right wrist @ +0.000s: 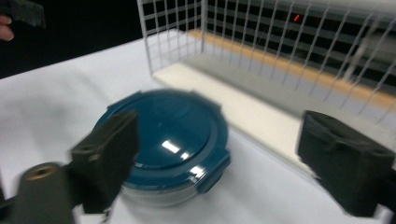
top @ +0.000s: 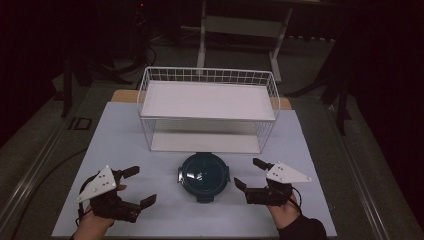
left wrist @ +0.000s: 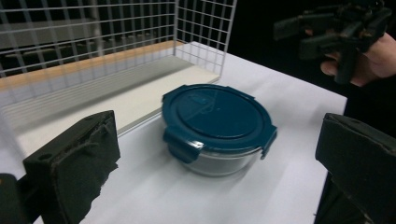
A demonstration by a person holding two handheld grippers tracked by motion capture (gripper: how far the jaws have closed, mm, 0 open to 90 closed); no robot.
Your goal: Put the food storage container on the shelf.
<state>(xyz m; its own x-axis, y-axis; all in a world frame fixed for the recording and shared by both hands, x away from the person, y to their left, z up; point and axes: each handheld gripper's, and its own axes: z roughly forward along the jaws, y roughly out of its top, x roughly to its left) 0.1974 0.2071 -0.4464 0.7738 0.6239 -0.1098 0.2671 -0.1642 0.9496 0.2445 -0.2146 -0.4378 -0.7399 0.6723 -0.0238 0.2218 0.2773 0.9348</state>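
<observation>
High view: round container is sitting near table's front edge, between left gripper and right gripper, both gaping wide, holding nothing, about equally near.

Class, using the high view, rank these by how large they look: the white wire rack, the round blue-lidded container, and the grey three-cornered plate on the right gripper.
1. White wire rack, by far the largest.
2. Round blue-lidded container, clearly smaller.
3. Grey three-cornered plate on the right gripper, the smallest.

The table is overlooked from high at the person's side, while the lidded container is viewed closely from opposite flanks by both gripper views.
</observation>
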